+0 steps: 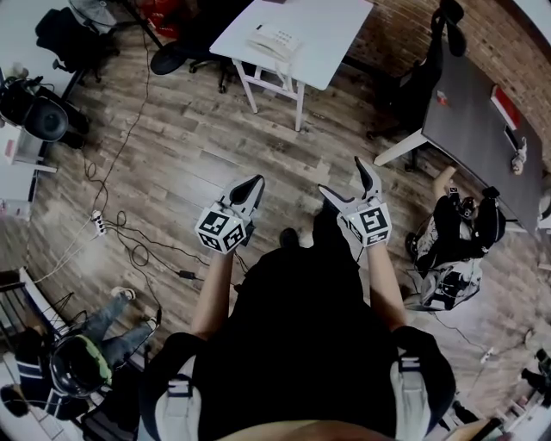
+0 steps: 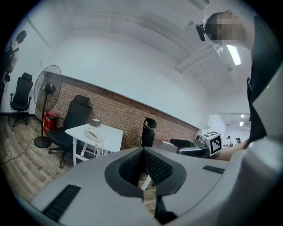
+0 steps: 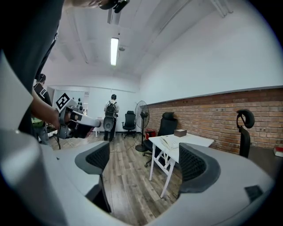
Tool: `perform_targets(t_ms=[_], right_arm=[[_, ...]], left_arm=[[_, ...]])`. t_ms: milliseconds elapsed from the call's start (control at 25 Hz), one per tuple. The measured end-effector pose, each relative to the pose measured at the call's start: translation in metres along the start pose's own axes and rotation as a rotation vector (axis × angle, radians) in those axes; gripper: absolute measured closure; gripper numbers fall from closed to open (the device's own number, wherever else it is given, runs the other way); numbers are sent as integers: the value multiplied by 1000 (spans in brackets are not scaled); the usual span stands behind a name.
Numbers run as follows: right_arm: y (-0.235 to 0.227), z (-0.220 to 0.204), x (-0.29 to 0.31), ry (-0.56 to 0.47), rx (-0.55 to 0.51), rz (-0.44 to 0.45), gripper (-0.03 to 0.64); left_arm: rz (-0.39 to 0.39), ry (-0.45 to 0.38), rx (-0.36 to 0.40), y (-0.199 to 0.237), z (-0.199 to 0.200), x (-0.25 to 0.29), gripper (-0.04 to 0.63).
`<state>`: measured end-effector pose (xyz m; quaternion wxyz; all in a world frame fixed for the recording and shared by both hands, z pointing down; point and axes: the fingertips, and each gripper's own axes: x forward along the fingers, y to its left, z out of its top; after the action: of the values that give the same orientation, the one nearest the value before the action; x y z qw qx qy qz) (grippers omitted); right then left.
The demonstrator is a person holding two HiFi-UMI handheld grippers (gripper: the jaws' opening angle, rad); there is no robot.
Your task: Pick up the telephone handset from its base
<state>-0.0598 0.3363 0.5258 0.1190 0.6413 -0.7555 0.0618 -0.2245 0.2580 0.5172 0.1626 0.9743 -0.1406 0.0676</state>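
My left gripper [image 1: 252, 185] is closed on nothing and my right gripper [image 1: 343, 177] gapes empty, both well short of the white table [image 1: 336, 34], where the handset [image 1: 264, 45] rests on its base [image 1: 284, 39], so I'm only approaching and must walk up first.

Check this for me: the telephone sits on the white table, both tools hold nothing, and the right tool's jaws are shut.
One thing is wrong: the jaws of the right tool stand wide apart, not shut, as the right gripper view shows. The telephone does sit on the white table, and both it and the left tool hold nothing.
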Motion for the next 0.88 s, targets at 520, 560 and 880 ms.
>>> perform_targets(t_ms=[520,560,880], right_arm=[[-33,-13,23,38,19,-20,146],[-38,-13,28,35,20,-17,146],[-68,-9,67,32,33,19,160]], left_arm=[[5,27,-7,21,4,28,575],[9,27,-5,23,5,32,575],[50,39,-4,46,17,60,575]])
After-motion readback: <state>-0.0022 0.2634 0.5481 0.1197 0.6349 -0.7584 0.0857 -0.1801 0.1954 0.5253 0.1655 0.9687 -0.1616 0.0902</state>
